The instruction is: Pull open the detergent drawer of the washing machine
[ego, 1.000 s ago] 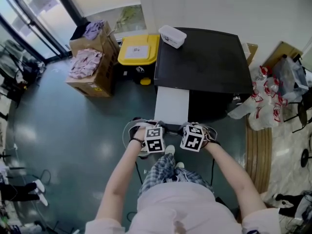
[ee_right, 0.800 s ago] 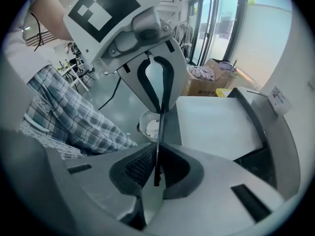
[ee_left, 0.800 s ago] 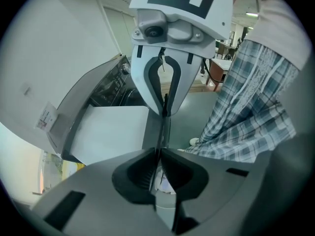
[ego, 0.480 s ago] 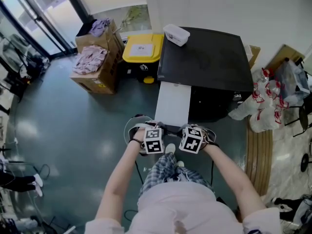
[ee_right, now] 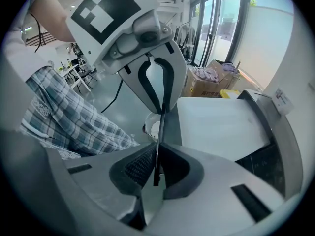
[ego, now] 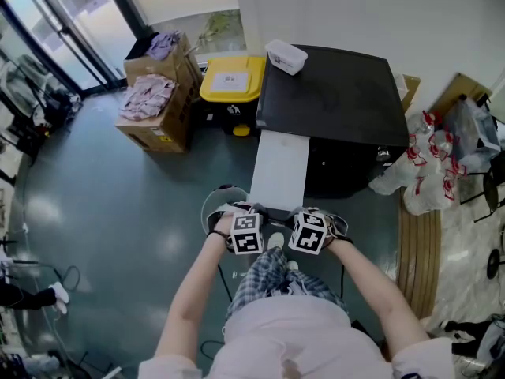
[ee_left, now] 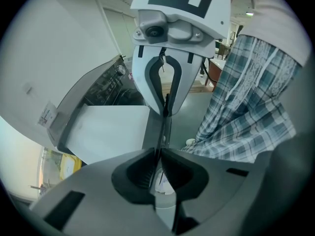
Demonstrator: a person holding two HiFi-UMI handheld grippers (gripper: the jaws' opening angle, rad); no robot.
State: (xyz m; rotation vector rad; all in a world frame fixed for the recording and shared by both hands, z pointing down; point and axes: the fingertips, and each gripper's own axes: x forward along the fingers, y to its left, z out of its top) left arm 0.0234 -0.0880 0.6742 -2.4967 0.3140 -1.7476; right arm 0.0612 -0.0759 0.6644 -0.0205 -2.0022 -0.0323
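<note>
Teal floor (ego: 118,212), black washing machine (ego: 331,93), left tool (ee_left: 158,165) and right tool (ee_right: 156,173) pinching white drawer (ego: 280,168) edge

Light: bright daylight from the glass doors (ego: 55,22), upper left in the head view.
Glare: pale sheen on the floor (ego: 47,208).
Drawer (ego: 278,168): white, evenly lit.
Edges: both gripper views bulge, corners black.
Focus: parts nearest those lenses look soft.

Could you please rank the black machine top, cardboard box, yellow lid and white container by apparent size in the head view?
1. black machine top
2. cardboard box
3. yellow lid
4. white container
</note>
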